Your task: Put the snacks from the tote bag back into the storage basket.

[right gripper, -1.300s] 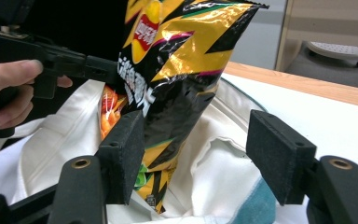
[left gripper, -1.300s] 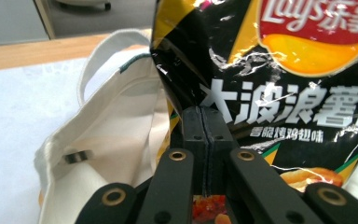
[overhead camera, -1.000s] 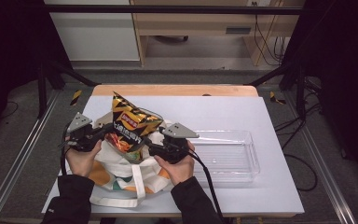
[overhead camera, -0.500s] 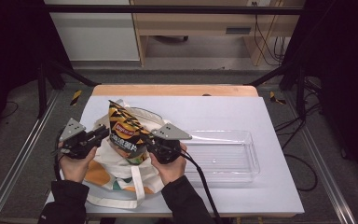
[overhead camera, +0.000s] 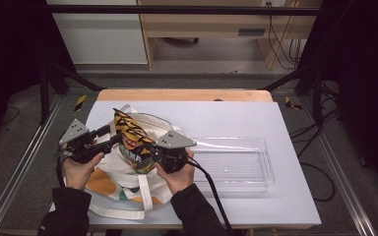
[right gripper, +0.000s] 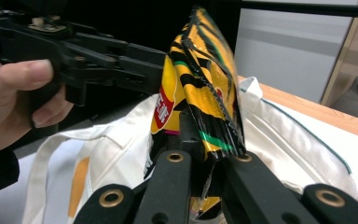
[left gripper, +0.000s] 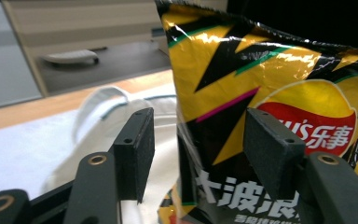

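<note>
A yellow-and-black chip bag (overhead camera: 132,140) stands upright over the mouth of a white tote bag (overhead camera: 113,184). My right gripper (overhead camera: 146,150) is shut on the chip bag's (right gripper: 200,93) lower edge; its jaws (right gripper: 205,163) have just been closing on it. My left gripper (overhead camera: 112,135) is at the bag's left side, and its jaws have just been opening. In the left gripper view the left gripper (left gripper: 203,149) stands open: the chip bag (left gripper: 270,79) sits partly between the jaws, and the left pad (left gripper: 135,149) is clear of it.
A clear plastic tray (overhead camera: 236,164) lies to the right of the tote bag on the white table (overhead camera: 236,115). The tote's handles trail toward the front edge. Black frame posts stand at both sides of the table.
The left gripper's jaws have opened off the chip bag and the right gripper's jaws have closed on it. The bag has dropped a little, down and left, toward the tote.
</note>
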Tool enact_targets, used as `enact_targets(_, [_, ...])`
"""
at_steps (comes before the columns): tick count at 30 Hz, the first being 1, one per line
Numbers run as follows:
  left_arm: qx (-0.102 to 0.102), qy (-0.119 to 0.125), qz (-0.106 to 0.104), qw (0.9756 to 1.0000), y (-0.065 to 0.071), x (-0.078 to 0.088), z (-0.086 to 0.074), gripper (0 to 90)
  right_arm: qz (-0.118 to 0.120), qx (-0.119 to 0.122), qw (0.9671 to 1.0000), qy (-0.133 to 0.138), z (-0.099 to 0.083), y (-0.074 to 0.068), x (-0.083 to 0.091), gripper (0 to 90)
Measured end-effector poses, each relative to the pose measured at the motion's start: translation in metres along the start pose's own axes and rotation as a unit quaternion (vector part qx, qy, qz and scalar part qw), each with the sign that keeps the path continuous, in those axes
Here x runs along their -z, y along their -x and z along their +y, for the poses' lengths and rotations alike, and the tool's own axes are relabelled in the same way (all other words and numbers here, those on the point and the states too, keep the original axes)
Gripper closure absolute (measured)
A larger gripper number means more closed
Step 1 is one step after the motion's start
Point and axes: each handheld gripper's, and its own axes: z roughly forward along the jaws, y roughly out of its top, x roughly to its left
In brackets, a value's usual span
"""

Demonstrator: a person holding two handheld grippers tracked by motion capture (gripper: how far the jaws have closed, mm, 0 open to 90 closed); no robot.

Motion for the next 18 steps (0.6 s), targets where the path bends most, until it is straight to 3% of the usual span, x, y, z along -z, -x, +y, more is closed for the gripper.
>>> enact_targets(2, [0.003,-0.011,-0.002,0.9999,0.0,-0.006,-0.003,47.1,-0.002,0.002,1.0,-0.004,-0.001,0.0,-0.001,90.0])
enact_targets(6, [0.002,-0.033,-0.002,0.9994,0.002,-0.011,-0.009,67.0,0.001,0.0,1.0,-0.003,-0.002,0.0,-0.001,90.0])
enact_targets(8, [0.001,-0.035,0.004,0.9994,0.003,-0.01,-0.008,72.0,-0.001,0.0,1.0,-0.003,-0.002,0.0,-0.001,90.0])
enact_targets(13, [0.001,-0.019,0.035,0.9992,0.004,0.004,-0.005,65.1,-0.003,-0.005,1.0,0.003,0.002,0.0,0.002,90.0])
enact_targets(18, [0.001,-0.001,0.075,0.9972,0.001,0.027,-0.007,57.5,0.004,-0.008,0.9998,0.018,0.016,-0.001,0.006,90.0])
